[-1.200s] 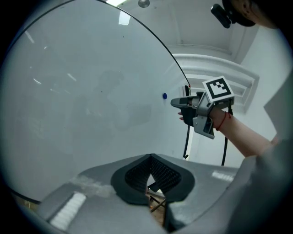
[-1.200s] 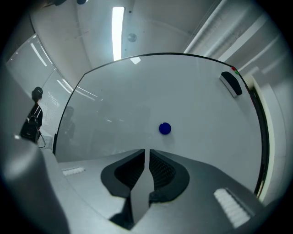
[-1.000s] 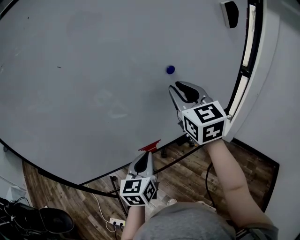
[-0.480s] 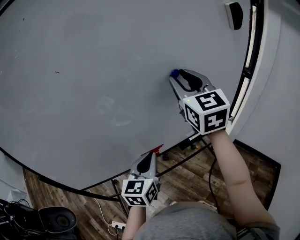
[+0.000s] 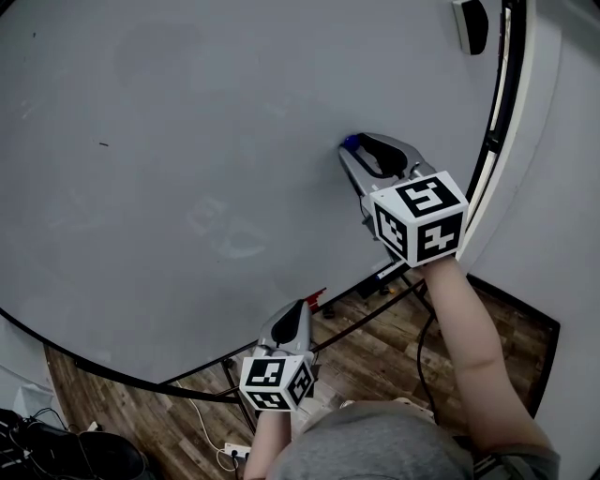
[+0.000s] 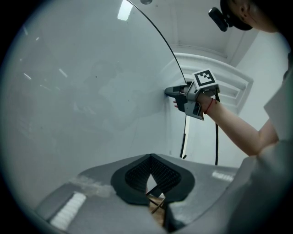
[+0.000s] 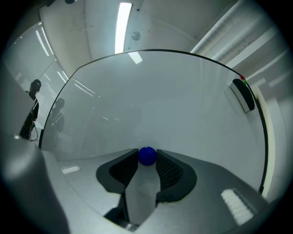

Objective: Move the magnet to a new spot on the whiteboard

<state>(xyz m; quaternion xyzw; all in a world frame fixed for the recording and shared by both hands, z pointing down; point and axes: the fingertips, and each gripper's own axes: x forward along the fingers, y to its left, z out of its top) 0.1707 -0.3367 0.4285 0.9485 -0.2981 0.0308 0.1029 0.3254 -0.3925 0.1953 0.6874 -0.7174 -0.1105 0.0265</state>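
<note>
A small blue round magnet (image 5: 350,142) (image 7: 147,156) sticks to the big grey whiteboard (image 5: 187,141). My right gripper (image 5: 362,143) (image 7: 147,154) is pressed up to the board, and the magnet sits between its fingertips, touching both pads. Its jaws have just been closing around the magnet. In the left gripper view the right gripper (image 6: 170,92) stands against the board. My left gripper (image 5: 300,307) (image 6: 150,157) hangs low by the board's bottom edge, shut and holding nothing.
A black eraser (image 5: 468,25) (image 7: 243,95) clings to the board's upper right corner. A red item (image 5: 315,297) lies at the bottom frame. Below are the stand's legs, a wooden floor and a power strip (image 5: 234,449). A white wall lies right of the board.
My right gripper has moved up the board from just below the magnet, and the magnet now sits between its fingertips. The left gripper has stayed about where it was.
</note>
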